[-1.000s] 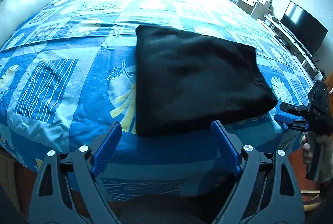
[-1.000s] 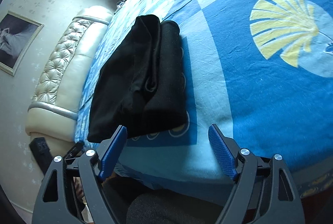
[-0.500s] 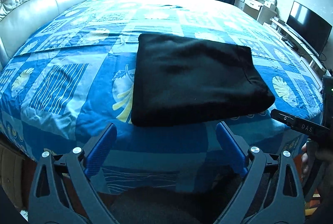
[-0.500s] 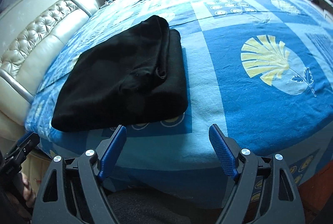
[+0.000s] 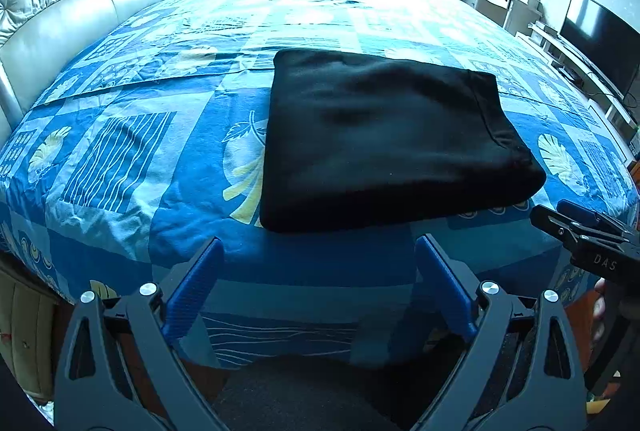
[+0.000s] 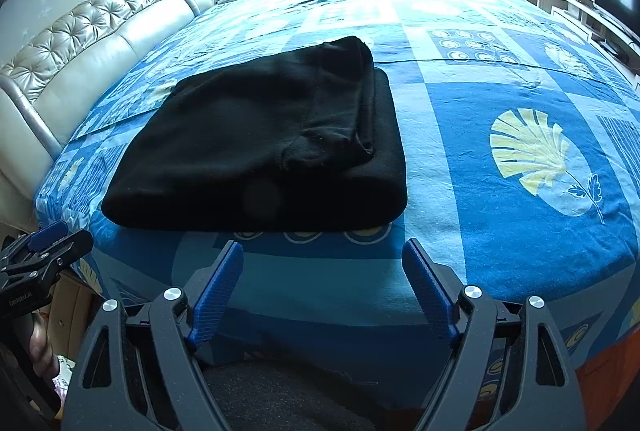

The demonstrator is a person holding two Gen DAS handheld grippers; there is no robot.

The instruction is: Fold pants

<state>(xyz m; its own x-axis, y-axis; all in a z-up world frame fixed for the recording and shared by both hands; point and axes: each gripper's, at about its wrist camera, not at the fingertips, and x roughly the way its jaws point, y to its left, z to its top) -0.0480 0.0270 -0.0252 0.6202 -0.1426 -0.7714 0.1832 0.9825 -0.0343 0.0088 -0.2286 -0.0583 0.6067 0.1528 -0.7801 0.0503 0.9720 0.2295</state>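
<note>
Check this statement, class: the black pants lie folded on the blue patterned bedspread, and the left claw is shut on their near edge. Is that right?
Not quite. The left claw is open and holds nothing; it sits short of the black pants, as the left wrist view shows. The pants do lie folded on the blue patterned bedspread.

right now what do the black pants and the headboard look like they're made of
The black pants look like a soft matte knit, maybe fleece or jersey: no sheen, thick rounded fold edges, faint lint specks. The headboard looks like glossy cream leather or faux leather, button-tufted on top with smooth padded panels below; which of the two I cannot tell.
</note>
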